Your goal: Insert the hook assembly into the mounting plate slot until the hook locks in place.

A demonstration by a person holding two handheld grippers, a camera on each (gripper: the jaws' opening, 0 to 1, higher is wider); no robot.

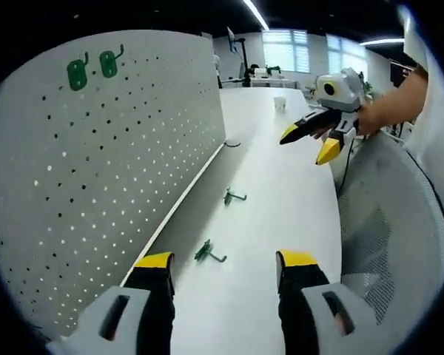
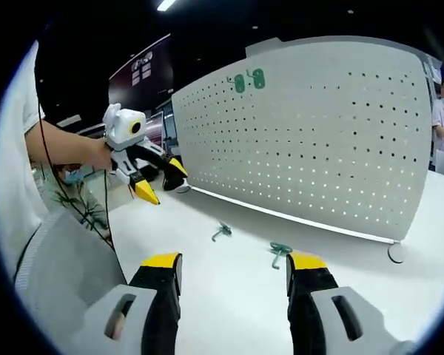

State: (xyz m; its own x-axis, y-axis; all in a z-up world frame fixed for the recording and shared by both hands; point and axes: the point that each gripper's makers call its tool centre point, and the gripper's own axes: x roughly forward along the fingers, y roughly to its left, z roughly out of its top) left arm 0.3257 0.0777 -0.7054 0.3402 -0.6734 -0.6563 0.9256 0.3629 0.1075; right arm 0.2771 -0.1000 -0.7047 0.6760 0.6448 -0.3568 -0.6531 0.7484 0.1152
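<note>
1. Left gripper view: left gripper point(image 1: 226, 270) jaws spread, nothing between them; right gripper point(image 1: 308, 143) likewise released.
2. Two hooks point(image 1: 209, 253) point(image 1: 234, 196) lie on the bench point(image 1: 281, 170), near the pegboard point(image 1: 96, 185) edge.
3. Two hooks point(image 1: 92, 69) are mounted at the pegboard's top corner.

Both views low over table point(image 1: 281, 148), facing pegboard point(image 2: 318, 140) — apparently from opposite ends

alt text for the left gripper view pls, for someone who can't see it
The left gripper, open and empty, points along a white table where two loose green hooks lie near the foot of an upright white pegboard. Two more green hooks hang near the pegboard's top, and the right gripper, held in a person's hand, hovers open over the table.
</note>
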